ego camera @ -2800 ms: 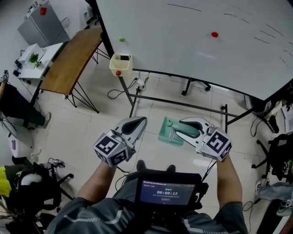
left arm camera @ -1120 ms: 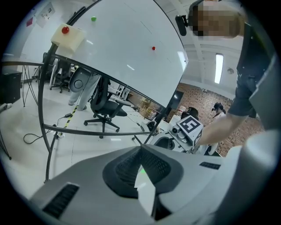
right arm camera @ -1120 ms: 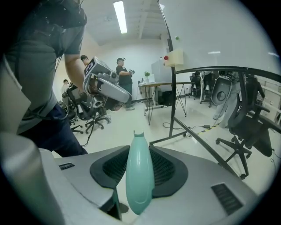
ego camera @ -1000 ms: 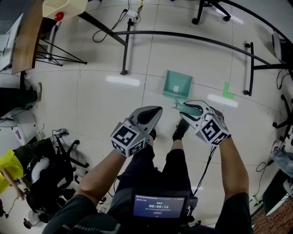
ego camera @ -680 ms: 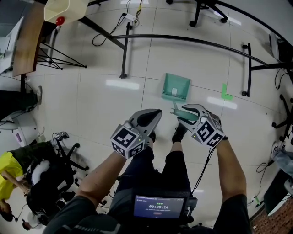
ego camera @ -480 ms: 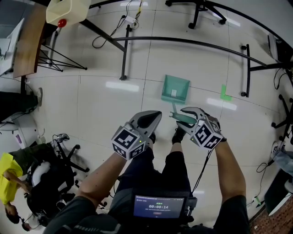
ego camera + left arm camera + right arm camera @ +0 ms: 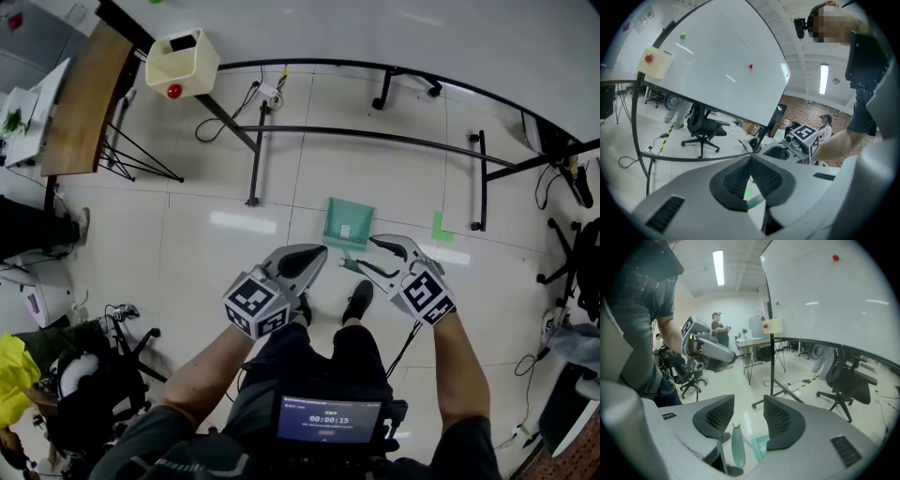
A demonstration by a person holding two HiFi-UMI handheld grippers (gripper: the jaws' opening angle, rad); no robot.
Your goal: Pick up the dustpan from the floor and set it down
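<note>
The right gripper [image 7: 748,400] is open, its jaws having just been opening. The green dustpan [image 7: 349,223] lies on the floor [image 7: 187,244] just ahead of and below it, with the handle [image 7: 737,451] seemingly clear of both pads. Beside it, the left gripper [image 7: 750,160] is closed on nothing.

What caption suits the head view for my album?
Green dustpan lies on the floor past the just-opened right claw, nothing gripped; left claw shut.

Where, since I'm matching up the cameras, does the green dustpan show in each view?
Head view: dustpan near the picture's centre.
Right gripper view: bottom centre, low in the picture.
Left gripper view: not clearly visible.
Shared landmark: cream box, in all three.
</note>
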